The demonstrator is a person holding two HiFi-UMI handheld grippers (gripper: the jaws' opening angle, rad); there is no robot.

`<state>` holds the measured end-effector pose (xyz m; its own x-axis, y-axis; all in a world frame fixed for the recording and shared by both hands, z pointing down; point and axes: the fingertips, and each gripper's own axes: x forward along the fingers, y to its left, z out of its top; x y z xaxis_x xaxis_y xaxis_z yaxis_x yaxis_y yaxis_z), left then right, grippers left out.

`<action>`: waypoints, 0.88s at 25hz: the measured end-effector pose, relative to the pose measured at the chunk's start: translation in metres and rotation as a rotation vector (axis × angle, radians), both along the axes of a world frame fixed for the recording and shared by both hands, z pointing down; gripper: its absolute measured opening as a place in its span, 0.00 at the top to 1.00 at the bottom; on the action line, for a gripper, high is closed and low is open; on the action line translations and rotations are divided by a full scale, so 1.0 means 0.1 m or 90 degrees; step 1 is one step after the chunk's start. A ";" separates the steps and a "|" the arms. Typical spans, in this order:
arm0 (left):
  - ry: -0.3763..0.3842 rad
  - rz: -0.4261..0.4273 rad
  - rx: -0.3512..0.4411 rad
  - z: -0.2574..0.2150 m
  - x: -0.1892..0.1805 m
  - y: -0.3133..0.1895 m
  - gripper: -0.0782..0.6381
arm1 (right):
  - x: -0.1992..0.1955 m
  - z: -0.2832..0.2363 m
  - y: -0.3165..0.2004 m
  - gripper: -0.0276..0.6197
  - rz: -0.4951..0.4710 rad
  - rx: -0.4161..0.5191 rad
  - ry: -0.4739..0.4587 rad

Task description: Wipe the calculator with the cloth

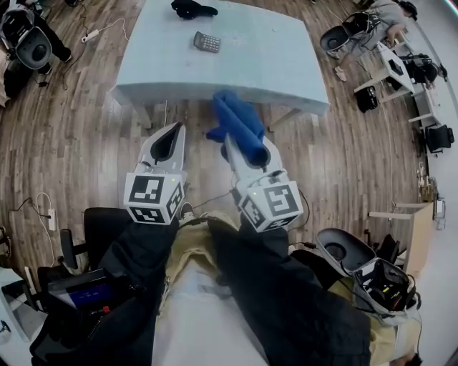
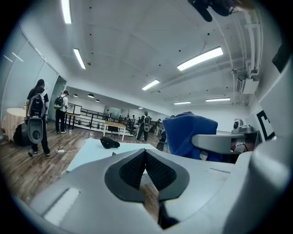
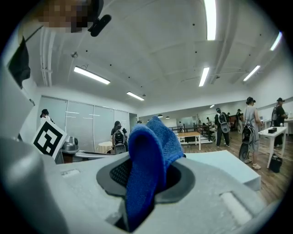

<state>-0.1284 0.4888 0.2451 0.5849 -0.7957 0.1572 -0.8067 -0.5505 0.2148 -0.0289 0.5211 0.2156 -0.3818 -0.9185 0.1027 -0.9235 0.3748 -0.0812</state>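
The right tongs (image 3: 147, 176) are closed on a blue cloth (image 3: 149, 146). The cloth is folded between the two jaws, and its thick end stands up above them. In the head view the cloth sticks out from the front of these tongs, in the air, before the near edge of the counter (image 1: 272, 57) and not touching it.

The left tongs (image 2: 145, 160) are closed too: the dark pads (image 2: 132, 170) meet at their tips and there is nothing between them. These tongs are just beside the right ones, on the left, and both point toward the counter.

The calculator (image 1: 206, 42) lies flat on the pale counter, in the far half, a little to the left of the middle. It is well apart from both tongs and from the cloth. Behind it, near the far edge, lies a black object (image 1: 193, 8); I cannot tell what it is.

The counter stands on a wooden floor (image 1: 86, 129). Each pair of tongs carries a cube with black and white square markers, the left cube (image 1: 152, 196) and the right cube (image 1: 270, 204), and dark sleeves (image 1: 286, 286) come behind them. In the gripper views, some people (image 2: 37, 114) stand far in the room, under long ceiling lamps (image 2: 201, 58).
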 end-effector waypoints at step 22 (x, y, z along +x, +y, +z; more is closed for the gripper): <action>-0.030 -0.052 -0.021 0.24 0.02 -1.38 0.91 | 0.30 0.23 -1.47 0.79 -0.013 -0.008 -0.050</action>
